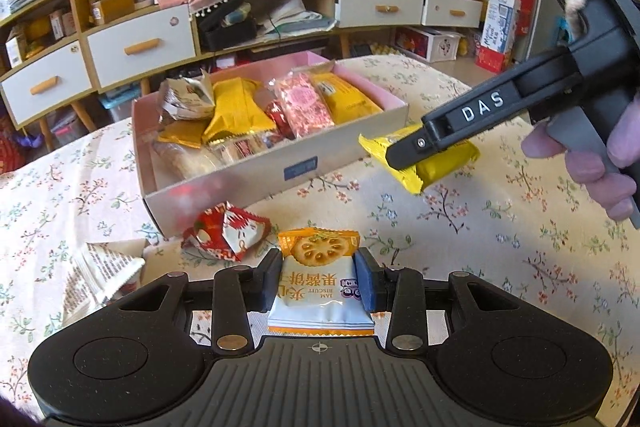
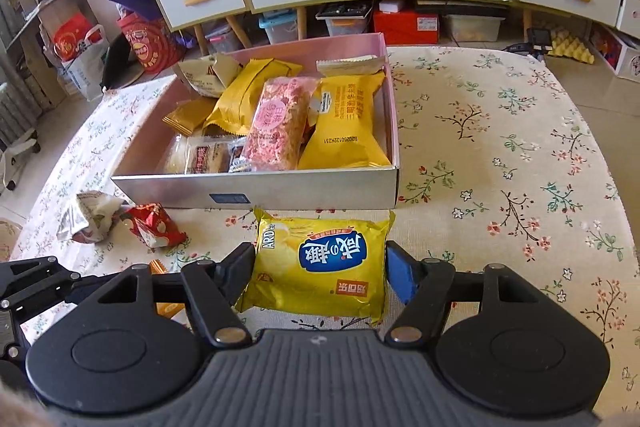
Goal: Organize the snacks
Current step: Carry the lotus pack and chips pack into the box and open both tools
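Left gripper [image 1: 320,281] clamping a jam biscuit packet [image 1: 320,283], pads pressing both side edges, packet sitting upright between the fingers, orange top edge pointing toward 12 o'clock

Right gripper [image 2: 320,275] holding a yellow snack pack [image 2: 320,267], fingers closed against its left and right edges; in the left wrist view the same pack [image 1: 432,157] hanging clear of the tablecloth [image 1: 480,247] at about 2 o'clock, pinched in the black fingers, a hand [image 1: 592,163] wrapping the handle behind

Snack box [image 2: 256,189] lying at 12 o'clock from both grippers, open-topped, pink inside, holding a pink flaked bar [image 2: 276,125], a large yellow pouch [image 2: 348,123] at its right end, another yellow wrapper [image 2: 248,87] and smaller packets toward the left end

Outside the box, near its front left corner at about 10 o'clock: red triangular packet [image 1: 226,233] and white printed packet [image 1: 100,275], both resting on the tablecloth, just beside each other

Cabinet with white drawers [image 1: 140,45] standing beyond the table
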